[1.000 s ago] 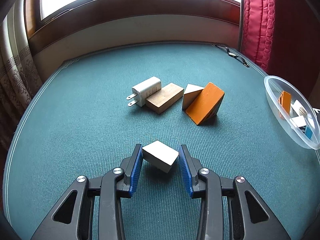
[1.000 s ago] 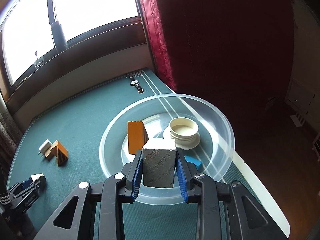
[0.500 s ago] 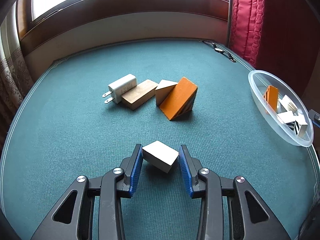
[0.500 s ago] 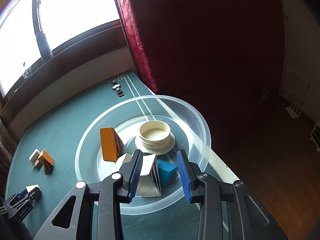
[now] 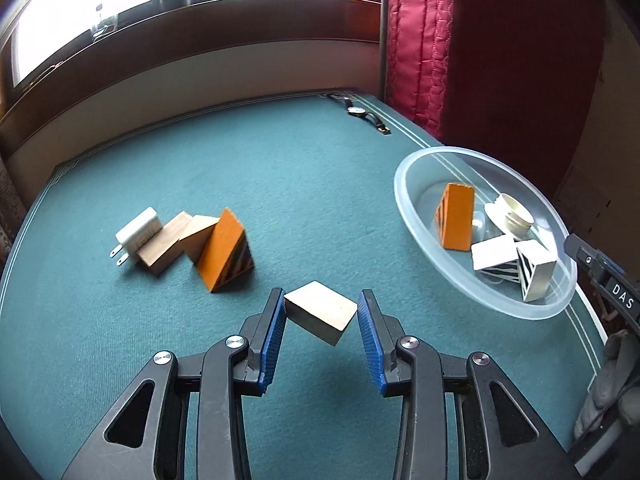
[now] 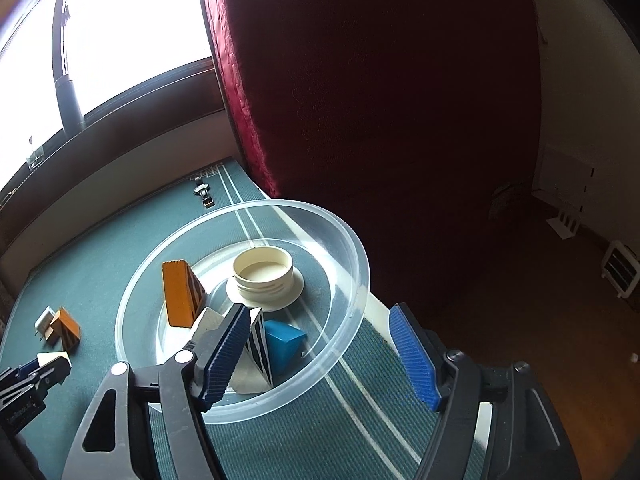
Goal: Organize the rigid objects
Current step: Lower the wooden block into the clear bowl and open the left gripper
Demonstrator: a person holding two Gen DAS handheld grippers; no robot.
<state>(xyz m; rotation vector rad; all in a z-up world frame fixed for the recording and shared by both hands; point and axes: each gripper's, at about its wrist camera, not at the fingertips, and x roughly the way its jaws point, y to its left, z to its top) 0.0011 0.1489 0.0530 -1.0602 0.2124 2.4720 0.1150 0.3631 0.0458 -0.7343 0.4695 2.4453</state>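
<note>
My left gripper (image 5: 321,322) is shut on a pale wooden block (image 5: 321,311) and holds it above the green table. It also shows in the right wrist view (image 6: 51,360). My right gripper (image 6: 320,354) is open and empty over the near rim of the clear bowl (image 6: 344,248). The bowl (image 5: 404,200) holds an orange wedge (image 6: 178,294), a cream lid (image 6: 264,274), a white striped block (image 6: 256,344) and a blue block (image 6: 284,342). On the table lie a white charger (image 5: 138,232), two wooden blocks (image 5: 168,244) and an orange wedge (image 5: 226,250).
A wristwatch (image 5: 360,114) lies at the table's far edge. A red curtain (image 5: 480,52) hangs behind the bowl. The table's right edge (image 6: 384,316) runs just past the bowl, with the floor below. A window sill runs along the back.
My right gripper let go of the white striped block into the bowl, opened wide and drew back. My left gripper swung right toward the bowl, still holding the wooden block.
</note>
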